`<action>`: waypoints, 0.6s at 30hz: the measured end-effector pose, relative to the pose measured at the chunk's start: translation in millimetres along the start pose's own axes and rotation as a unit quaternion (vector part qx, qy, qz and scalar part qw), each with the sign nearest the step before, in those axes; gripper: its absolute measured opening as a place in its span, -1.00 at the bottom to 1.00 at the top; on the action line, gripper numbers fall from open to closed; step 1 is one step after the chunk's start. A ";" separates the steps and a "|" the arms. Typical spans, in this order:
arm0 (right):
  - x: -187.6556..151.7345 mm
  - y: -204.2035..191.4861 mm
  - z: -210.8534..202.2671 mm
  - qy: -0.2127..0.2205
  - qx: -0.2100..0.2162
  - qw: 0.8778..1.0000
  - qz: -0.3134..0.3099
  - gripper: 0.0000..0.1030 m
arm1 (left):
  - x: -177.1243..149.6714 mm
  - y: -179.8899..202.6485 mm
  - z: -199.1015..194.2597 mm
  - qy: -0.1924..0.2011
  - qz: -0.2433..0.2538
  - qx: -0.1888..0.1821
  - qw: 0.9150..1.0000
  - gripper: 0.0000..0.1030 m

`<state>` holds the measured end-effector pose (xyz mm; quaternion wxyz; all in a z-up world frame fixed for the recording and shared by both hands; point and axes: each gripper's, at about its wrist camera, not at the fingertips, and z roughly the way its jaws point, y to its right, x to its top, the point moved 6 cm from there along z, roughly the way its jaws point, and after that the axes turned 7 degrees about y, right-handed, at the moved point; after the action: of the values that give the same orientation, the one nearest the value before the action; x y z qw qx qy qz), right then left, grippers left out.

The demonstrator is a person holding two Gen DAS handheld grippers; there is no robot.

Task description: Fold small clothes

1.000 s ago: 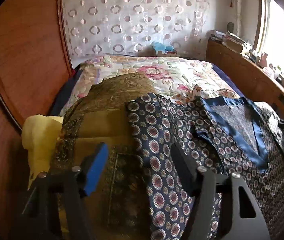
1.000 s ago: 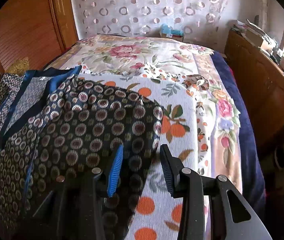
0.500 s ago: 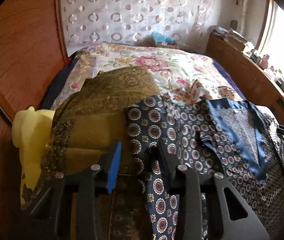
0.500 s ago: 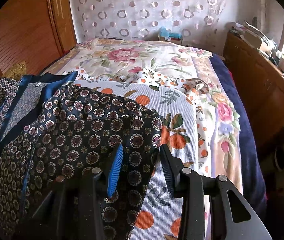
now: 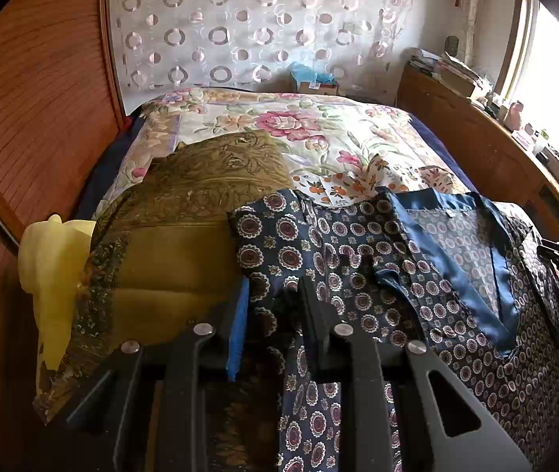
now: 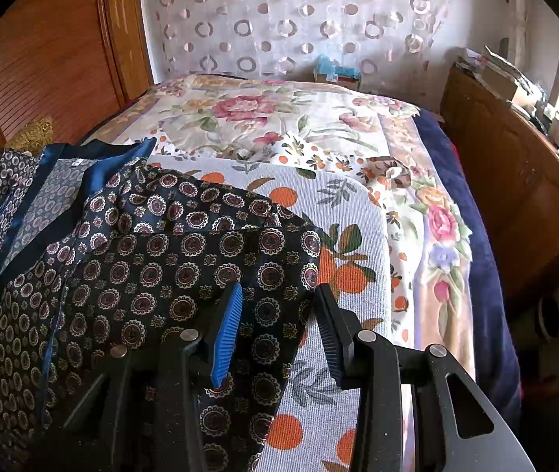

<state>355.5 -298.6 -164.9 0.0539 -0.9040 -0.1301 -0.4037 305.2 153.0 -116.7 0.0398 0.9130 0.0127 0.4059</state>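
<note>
Words on the box far ahead of the gripper: too small to read.
Tag in the shirt collar: too small to read.
Other words or numbers: none can be read.

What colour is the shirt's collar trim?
Plain shiny blue collar trim, against the medallion-print shirt; clearest in the left wrist view.

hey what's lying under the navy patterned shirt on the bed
Under the navy shirt, its right sleeve lies on a white cloth with oranges; its left sleeve overlaps an olive-gold cloth. Whatever lies beneath the shirt's middle is covered.
</note>
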 end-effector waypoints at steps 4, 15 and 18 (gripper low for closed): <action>0.2 -14.6 -2.9 -0.003 0.005 1.000 -0.026 -0.86 | -0.3 8.7 -6.8 0.010 0.011 -0.007 1.000 -0.95; 13.9 -54.0 -87.1 0.084 0.010 0.995 -0.047 -0.96 | -11.4 62.9 -79.8 0.079 0.031 -0.069 0.994 -0.97; 7.6 -61.5 -113.9 0.101 0.020 0.994 -0.046 -0.96 | -21.3 70.1 -100.7 0.093 0.034 -0.076 0.992 -0.97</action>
<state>261.6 -261.1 -83.6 0.0660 -0.8505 -0.1736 -0.4920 215.6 88.3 -59.5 0.0935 0.8657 -0.0457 0.4896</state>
